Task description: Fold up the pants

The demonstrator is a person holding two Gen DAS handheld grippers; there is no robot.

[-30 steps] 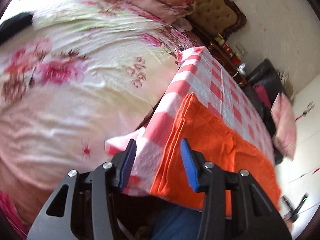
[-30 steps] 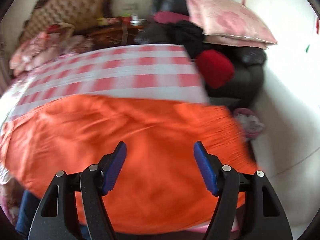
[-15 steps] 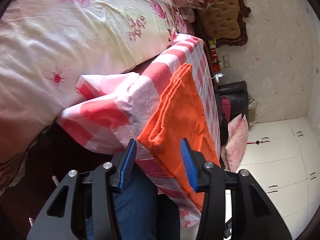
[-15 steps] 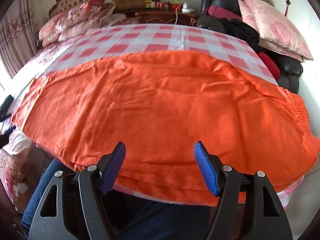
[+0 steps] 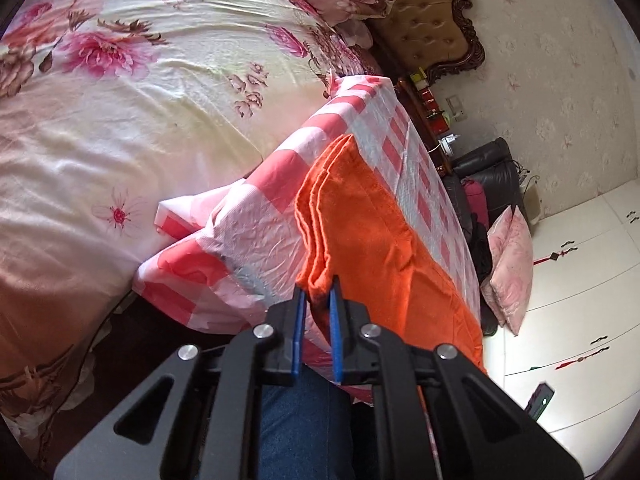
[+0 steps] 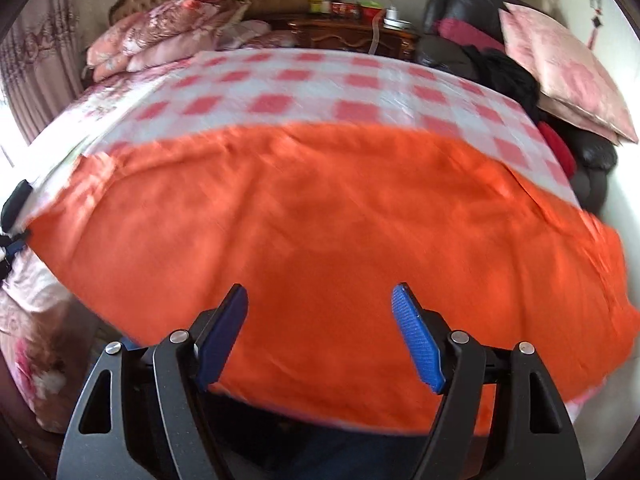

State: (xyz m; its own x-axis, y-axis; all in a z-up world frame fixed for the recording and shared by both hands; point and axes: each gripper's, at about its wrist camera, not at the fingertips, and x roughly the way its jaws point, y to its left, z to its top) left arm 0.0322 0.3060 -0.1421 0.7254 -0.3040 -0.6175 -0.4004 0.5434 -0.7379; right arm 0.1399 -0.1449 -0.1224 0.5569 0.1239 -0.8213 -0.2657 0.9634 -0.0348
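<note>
Orange pants (image 6: 320, 216) lie flat, folded lengthwise, on a table under a red-and-white checked cloth (image 6: 304, 84). In the left wrist view the pants (image 5: 372, 232) run along the table's near edge, their layered hem end toward me. My left gripper (image 5: 318, 292) is shut on the near corner of that hem. My right gripper (image 6: 320, 304) is open and empty, hovering over the near long edge of the pants. The left gripper also shows at the far left of the right wrist view (image 6: 12, 220).
A bed with a floral sheet (image 5: 120, 100) lies left of the table. A black sofa (image 6: 520, 60) with a pink cushion (image 6: 560, 68) stands on the right, a wooden nightstand (image 6: 352, 34) behind. The person's blue-jeaned leg (image 5: 296, 420) is below the table edge.
My left gripper has closed on the corner of the pants hem; it was open around it half a second ago. My right gripper stays open and has shifted over the pants.
</note>
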